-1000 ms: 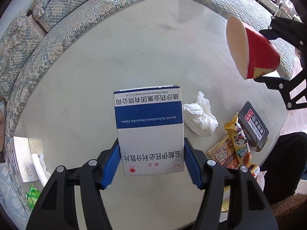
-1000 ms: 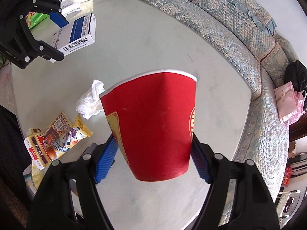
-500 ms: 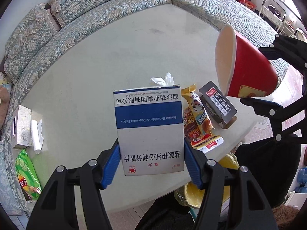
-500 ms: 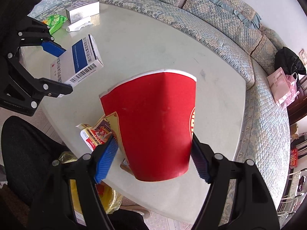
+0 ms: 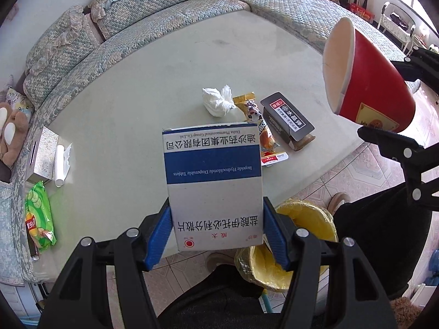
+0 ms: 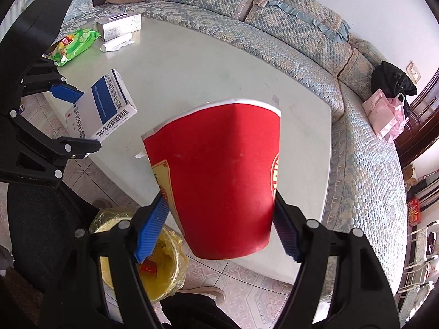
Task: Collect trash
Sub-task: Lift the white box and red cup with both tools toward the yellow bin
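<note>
My left gripper [image 5: 216, 230] is shut on a white and blue medicine box [image 5: 212, 181], held above the table's near edge; it also shows in the right wrist view [image 6: 103, 109]. My right gripper [image 6: 218, 227] is shut on a squashed red paper cup [image 6: 219, 175], seen at the right of the left wrist view [image 5: 367, 76]. A bin with a yellow liner [image 5: 296, 246] stands on the floor below both grippers, also in the right wrist view [image 6: 162, 268]. A crumpled tissue [image 5: 218, 101], a snack wrapper [image 5: 258, 126] and a dark carton [image 5: 288, 120] lie on the table.
The pale table [image 5: 131, 115] is ringed by a curved patterned sofa [image 5: 153, 19]. A silver tissue box [image 5: 41, 156], a white roll [image 5: 61, 164] and a green snack bag [image 5: 38, 216] lie at its left end. Tiled floor [image 5: 343, 170] and a person's dark legs [image 5: 384, 233] are below.
Both grippers have pulled back from over the table toward its near edge, carrying the box and the cup. The yellow-lined bin has come into view beneath them.
</note>
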